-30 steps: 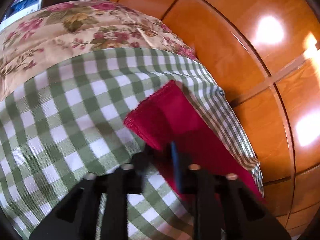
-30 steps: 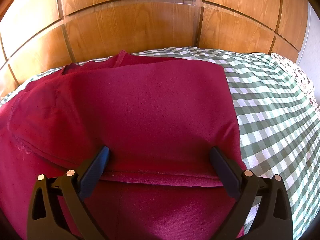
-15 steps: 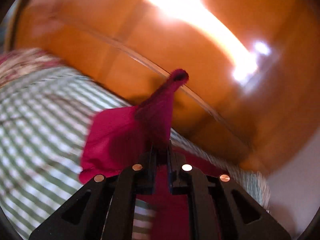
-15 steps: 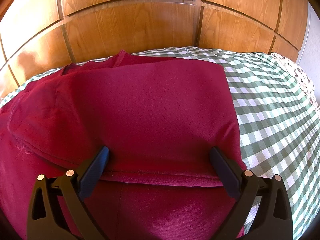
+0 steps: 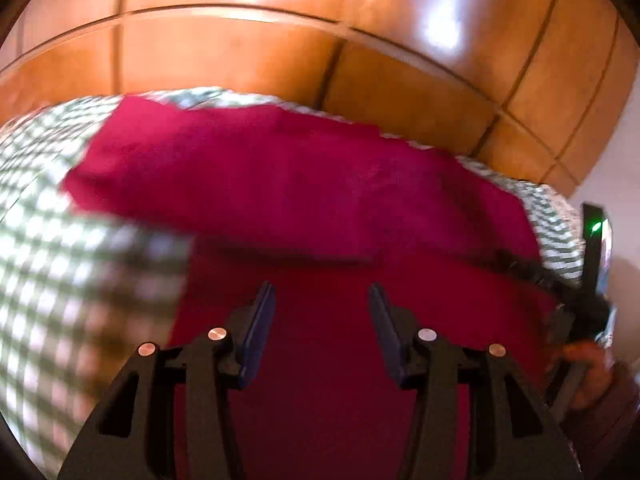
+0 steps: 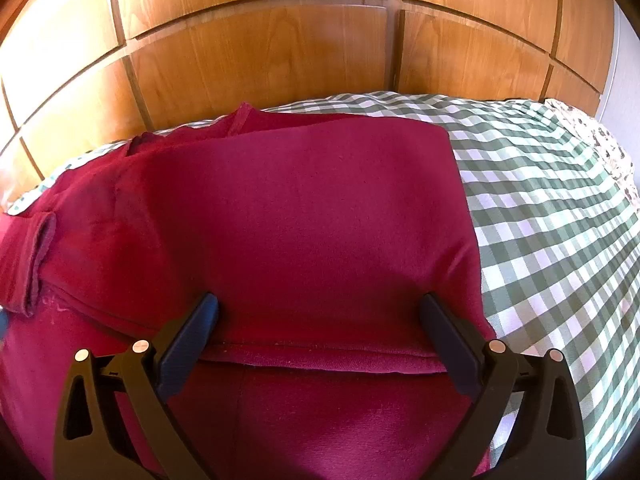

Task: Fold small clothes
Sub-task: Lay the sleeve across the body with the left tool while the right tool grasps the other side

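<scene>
The wooden panelled wall (image 6: 260,60) backs the work surface, and the green checked cloth (image 6: 560,220) covers the surface on which the garment lies.

The crimson garment (image 6: 300,220) lies on the checked cloth, close to the wall. One layer is already folded over another; its hemmed edge runs across the right wrist view between the jaws of the right gripper (image 6: 318,308). A loose strip of the same fabric lies at the left margin.

The right gripper hovers over the hemmed edge with its jaws wide apart. Nothing is clamped.

The left gripper (image 5: 322,296) hangs above the garment. Its jaws are opening, and no fabric sits between them. The left wrist view is motion-blurred, so fine creases cannot be judged there.

Recommended procedure for the step in hand:
1. Let the released layer settle flat before any new grasp.
2. Check that the folded edges align; the far edge near the wall appears slightly uneven.
3. Grasp the next fold at a hem, not mid-panel, to avoid dragging the lower layer.
</scene>
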Demonstrator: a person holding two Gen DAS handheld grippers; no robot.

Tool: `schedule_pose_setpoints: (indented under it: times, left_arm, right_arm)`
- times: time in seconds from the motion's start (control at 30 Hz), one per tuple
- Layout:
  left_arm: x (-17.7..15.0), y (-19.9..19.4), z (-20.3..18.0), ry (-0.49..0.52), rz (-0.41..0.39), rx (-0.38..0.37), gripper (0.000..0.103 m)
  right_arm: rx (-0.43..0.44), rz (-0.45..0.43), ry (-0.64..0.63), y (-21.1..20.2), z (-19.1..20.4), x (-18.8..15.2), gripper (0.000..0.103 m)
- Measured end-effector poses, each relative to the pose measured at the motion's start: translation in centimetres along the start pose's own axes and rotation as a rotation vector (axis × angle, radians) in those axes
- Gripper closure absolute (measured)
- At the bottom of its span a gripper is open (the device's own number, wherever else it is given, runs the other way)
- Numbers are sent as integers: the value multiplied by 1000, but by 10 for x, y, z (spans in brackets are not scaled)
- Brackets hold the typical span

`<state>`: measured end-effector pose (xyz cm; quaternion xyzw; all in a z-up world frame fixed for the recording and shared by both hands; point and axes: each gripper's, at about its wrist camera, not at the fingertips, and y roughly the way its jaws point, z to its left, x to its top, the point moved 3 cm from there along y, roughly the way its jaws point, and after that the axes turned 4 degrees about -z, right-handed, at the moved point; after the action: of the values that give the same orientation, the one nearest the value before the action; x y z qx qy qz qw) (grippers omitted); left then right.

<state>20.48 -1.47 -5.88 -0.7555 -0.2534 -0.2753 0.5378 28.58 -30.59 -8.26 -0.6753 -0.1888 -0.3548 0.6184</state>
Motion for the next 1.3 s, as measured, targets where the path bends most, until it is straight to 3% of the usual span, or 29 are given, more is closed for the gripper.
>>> schedule_pose_setpoints:
  times: [0.1,0.13,0.23,0.27,0.3,0.43,0.57,0.63,0.73,0.77,0.93,1.07,1.17,1.3]
  left_arm:
    - [-13,-4,19,-51,6,13,55]
    - [-15,-4,22,-70,0,2,54]
    - [-16,2,23,-71,7,-10,48]
    - [-16,1,22,-57,5,-7,45]
    - [-17,2,20,-45,4,-4,44]
    - [-18,4,19,-56,-2,-25,42]
    - [-21,0,21,-71,-9,-59,38]
    - [-23,-1,21,-71,-9,-65,37]
    - [-23,-1,23,-81,-12,-79,37]
    - [-24,-2,24,-86,-14,-85,37]
    - [-26,-8,28,-90,-16,-89,37]
    - [-27,-11,29,-89,-15,-88,37]
    - [-26,-11,29,-86,-13,-84,37]
    - [-23,-5,24,-80,-9,-75,37]
  right_arm:
    - [-4,-1,0,-3,1,1,6]
    - [29,-8,10,-8,5,4,13]
    - [201,6,51,-24,28,8,23]
    - [297,27,43,-29,48,9,27]
    - [357,48,34,-31,66,10,36]
    - [527,141,22,-25,132,8,53]
    - [570,198,-33,-9,190,7,55]
    - [565,221,-70,-2,209,6,82]
    - [505,209,-146,-7,229,7,98]
    - [500,187,-153,-14,230,11,98]
    - [538,-8,-92,-80,191,58,99]
    - [468,-141,-14,-111,132,93,99]
    - [381,-162,33,-109,89,97,99]
    - [239,-107,110,-81,26,78,99]
